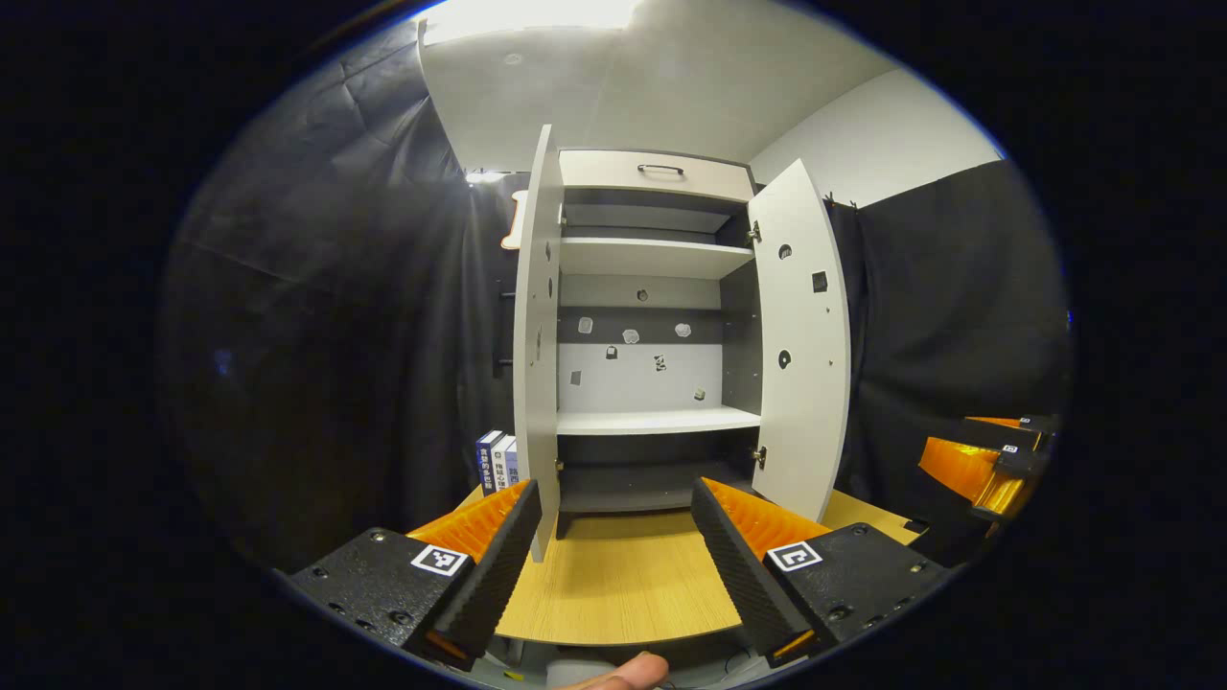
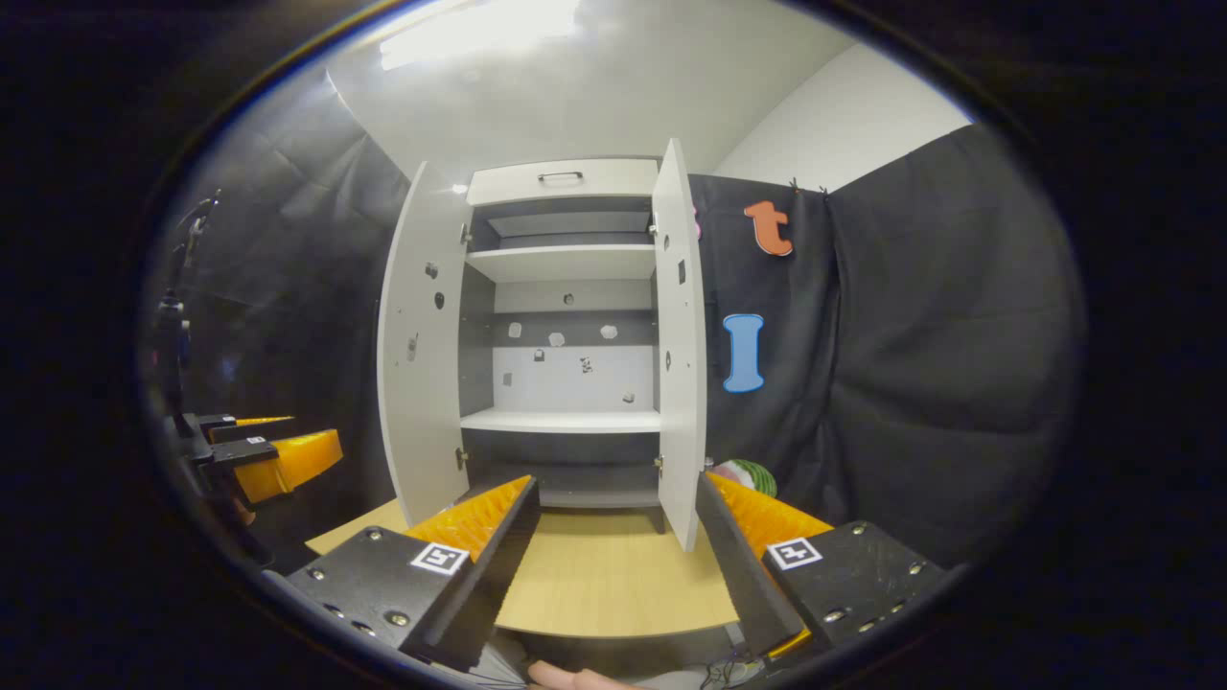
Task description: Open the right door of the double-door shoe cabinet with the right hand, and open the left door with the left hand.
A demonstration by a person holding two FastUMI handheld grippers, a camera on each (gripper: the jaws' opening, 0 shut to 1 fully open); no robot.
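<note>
— Ahead of my jaws, where is the shoe cabinet [image 1: 642, 316]?

— Straight in front. Both tall doors stand swung out: left door [image 1: 535, 335] just beyond my left gripper [image 1: 613, 522], right door [image 2: 679, 335] just beyond my right gripper [image 2: 618, 517]. Both grippers gape wide, holding nothing.

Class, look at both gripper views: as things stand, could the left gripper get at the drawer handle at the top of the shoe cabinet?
Probably yes. The left gripper is open and holds nothing, both cabinet doors stand open to the sides, and the drawer handle sits uncovered above the shelves. It is high up, so the person would have to raise the gripper.
</note>
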